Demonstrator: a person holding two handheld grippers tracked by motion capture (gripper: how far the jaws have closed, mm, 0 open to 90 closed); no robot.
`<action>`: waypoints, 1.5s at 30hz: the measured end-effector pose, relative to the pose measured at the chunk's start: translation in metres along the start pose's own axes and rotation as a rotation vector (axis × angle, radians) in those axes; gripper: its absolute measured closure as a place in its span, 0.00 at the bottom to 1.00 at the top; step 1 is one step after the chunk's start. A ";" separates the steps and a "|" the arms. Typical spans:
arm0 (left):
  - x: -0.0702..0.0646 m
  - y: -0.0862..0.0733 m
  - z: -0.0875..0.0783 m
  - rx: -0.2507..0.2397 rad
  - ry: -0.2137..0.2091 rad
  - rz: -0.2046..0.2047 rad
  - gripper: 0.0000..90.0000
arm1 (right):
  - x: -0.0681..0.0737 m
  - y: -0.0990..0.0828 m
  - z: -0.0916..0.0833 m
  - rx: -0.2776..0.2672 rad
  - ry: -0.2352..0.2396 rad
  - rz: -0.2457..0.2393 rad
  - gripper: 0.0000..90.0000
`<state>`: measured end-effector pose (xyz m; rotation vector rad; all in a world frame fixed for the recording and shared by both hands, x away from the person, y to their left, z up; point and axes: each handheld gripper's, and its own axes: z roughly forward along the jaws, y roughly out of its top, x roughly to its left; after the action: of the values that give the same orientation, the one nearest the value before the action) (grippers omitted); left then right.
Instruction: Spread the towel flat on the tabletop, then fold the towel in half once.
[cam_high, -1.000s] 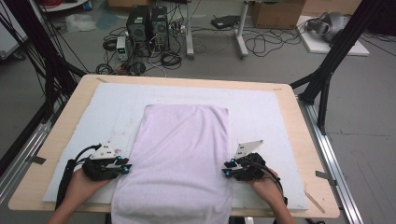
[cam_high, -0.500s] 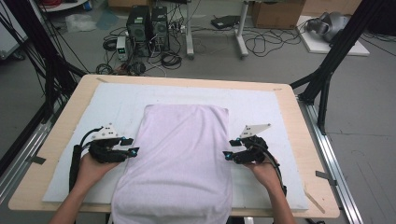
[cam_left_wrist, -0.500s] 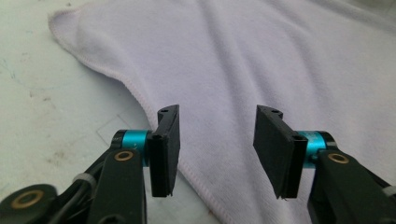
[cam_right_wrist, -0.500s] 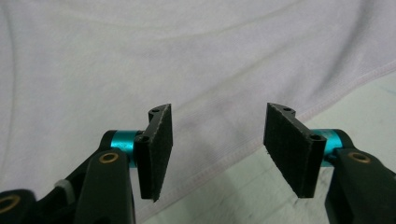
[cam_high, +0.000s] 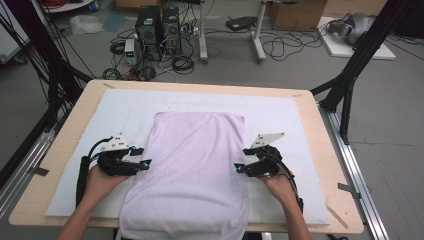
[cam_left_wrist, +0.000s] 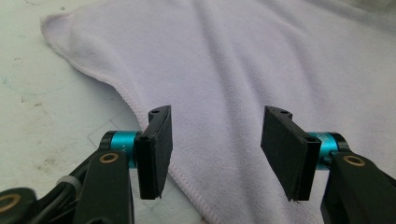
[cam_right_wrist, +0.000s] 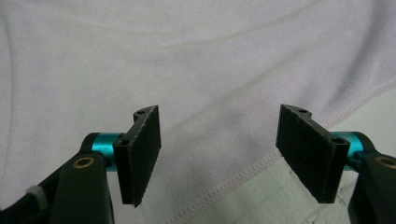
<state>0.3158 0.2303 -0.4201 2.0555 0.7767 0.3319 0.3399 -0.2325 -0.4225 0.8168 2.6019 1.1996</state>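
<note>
The left gripper (cam_high: 142, 157) stood at the left long edge of the lilac towel (cam_high: 192, 170), its jaws apart and just opened wider, with nothing pinched between them; in the left gripper view the hem (cam_left_wrist: 140, 109) ran under the left pad (cam_left_wrist: 156, 149) and bare cloth lay in the gap. The right gripper (cam_high: 242, 160) mirrored it at the right long edge, released too and just opened wider, the stitched hem (cam_right_wrist: 233, 179) crossing below its empty gap. The towel lay flat, lengthwise down the middle of the white mat (cam_high: 300, 125) on the wooden table (cam_high: 75, 110), its near end hanging over the table's front edge. The work looked like a fold, so a good grip would have called for each pair of pads to straddle the hem squarely, one pad slid under the cloth, and both sides taken at matching points so the fold came up even. A shallow pinch risked the hem slipping out.
</note>
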 end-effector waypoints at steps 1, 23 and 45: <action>0.000 0.000 0.000 0.000 0.000 0.000 0.49 | 0.000 0.000 0.000 0.005 0.000 0.003 0.33; 0.051 0.044 0.010 0.027 0.076 -0.032 0.61 | -0.050 0.037 -0.010 0.005 -0.021 0.027 0.37; 0.102 0.064 0.097 0.156 0.141 -0.112 0.63 | -0.116 0.057 0.044 0.096 -0.135 0.104 0.51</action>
<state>0.4681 0.2058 -0.4290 2.1402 1.0274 0.3655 0.4762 -0.2363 -0.4184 1.0256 2.5521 1.0123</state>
